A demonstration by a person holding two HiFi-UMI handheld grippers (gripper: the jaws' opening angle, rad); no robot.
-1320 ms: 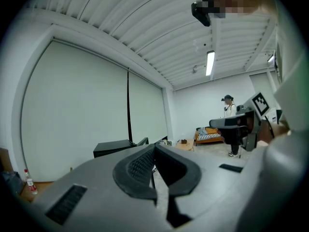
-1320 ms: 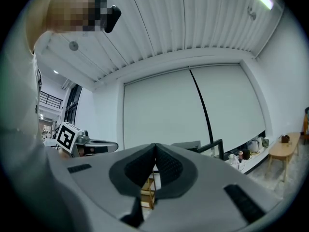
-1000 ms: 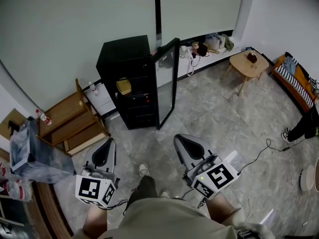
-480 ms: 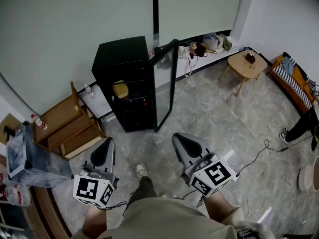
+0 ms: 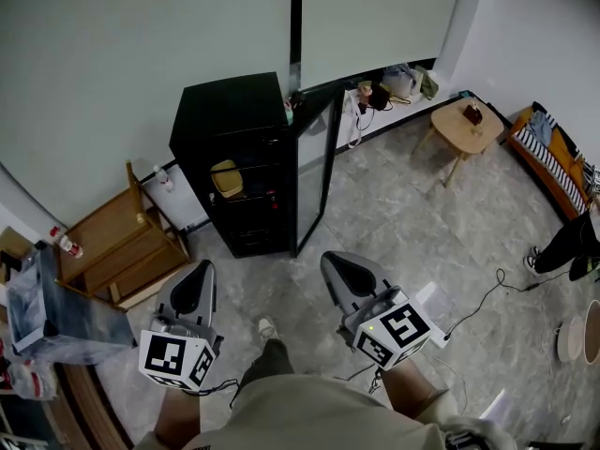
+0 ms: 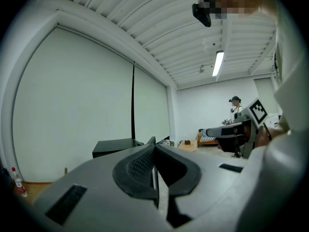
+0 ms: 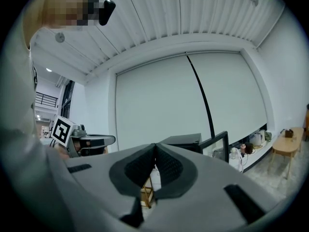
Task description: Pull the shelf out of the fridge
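— What sort of place is this?
— A sparse studio room, half set up as a home: blank white wall panels [image 5: 141, 54], a grey tiled floor [image 5: 412, 223], a slatted ceiling [image 6: 159, 13] with a strip light [image 6: 218, 63].
— And homely?
— A black fridge [image 5: 234, 157], a wooden rack [image 5: 117, 242], a loose cable [image 5: 483, 293].

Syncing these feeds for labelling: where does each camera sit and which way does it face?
Head view: on the person's head, steeply down at the open black fridge, left gripper, right gripper, and the person's legs.
Left gripper view: on the left gripper, along its shut jaws toward the fridge; the right gripper shows at right.
Right gripper view: on the right gripper, along its shut jaws toward the fridge; the left gripper shows at left.
All three share the fridge.
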